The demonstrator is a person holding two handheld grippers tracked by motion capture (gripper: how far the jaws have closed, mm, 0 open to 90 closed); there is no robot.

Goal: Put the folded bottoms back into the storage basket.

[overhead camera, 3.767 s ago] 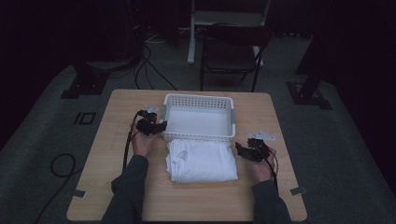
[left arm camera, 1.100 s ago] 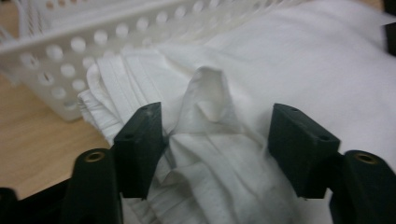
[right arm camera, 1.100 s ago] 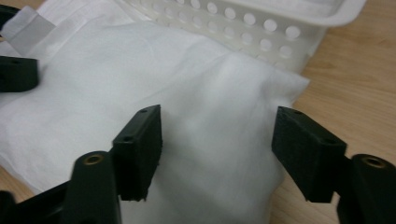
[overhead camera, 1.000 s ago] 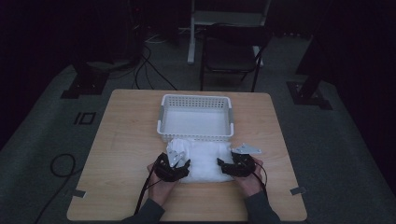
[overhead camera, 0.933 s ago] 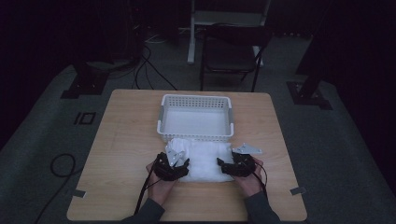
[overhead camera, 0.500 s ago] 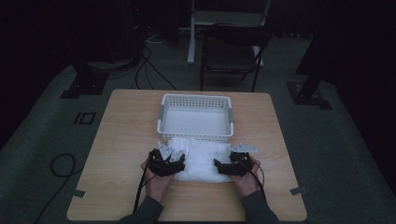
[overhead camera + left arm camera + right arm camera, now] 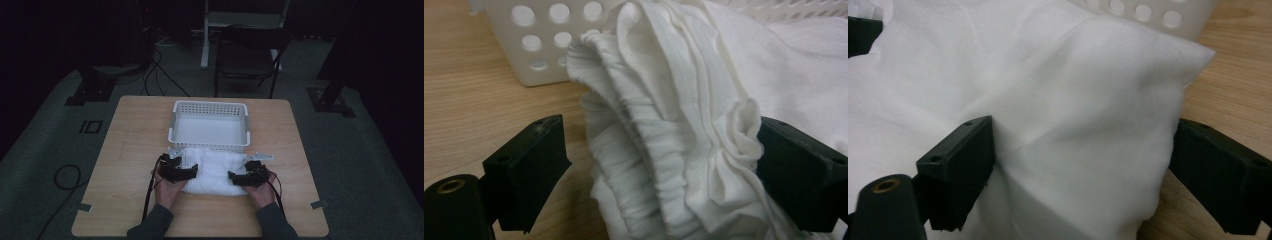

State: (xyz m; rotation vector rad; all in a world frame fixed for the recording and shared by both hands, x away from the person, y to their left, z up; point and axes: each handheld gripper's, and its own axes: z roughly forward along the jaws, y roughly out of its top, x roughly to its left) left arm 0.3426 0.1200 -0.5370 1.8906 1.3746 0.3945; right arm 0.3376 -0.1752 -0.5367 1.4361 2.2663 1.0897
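Dark floor lies all around a wooden surface (image 7: 125, 165), and on it sits a folded white cloth (image 7: 216, 172). The cloth lies near the person's edge, at 6 o'clock from a white basket (image 7: 210, 125), and its far edge touches the basket's near wall or comes just beside it. That spot makes sense if the cloth is meant to go into the basket next: it is lined up right in front of it.

The left gripper (image 7: 186, 172) is at the cloth's 9 o'clock side. Its fingers (image 7: 526, 170) have just been opening and now stand wide. Bunched, crinkled folds of cloth rise between them. One finger stands clear of the cloth with bare wood showing beside it; the other is right against the folds, but I think it is not squeezing.

The right gripper (image 7: 235, 177) is at the cloth's 3 o'clock side. Its fingers (image 7: 960, 165) have also just been opening and are wide now. A puffy corner of the cloth sits between them without being pinched.

Both grippers are placed at opposite ends, which looks like a way to fold or lift the cloth evenly so it does not flop open.

Far off, at 12 o'clock past the surface, a chair (image 7: 250, 50) stands in the dark.
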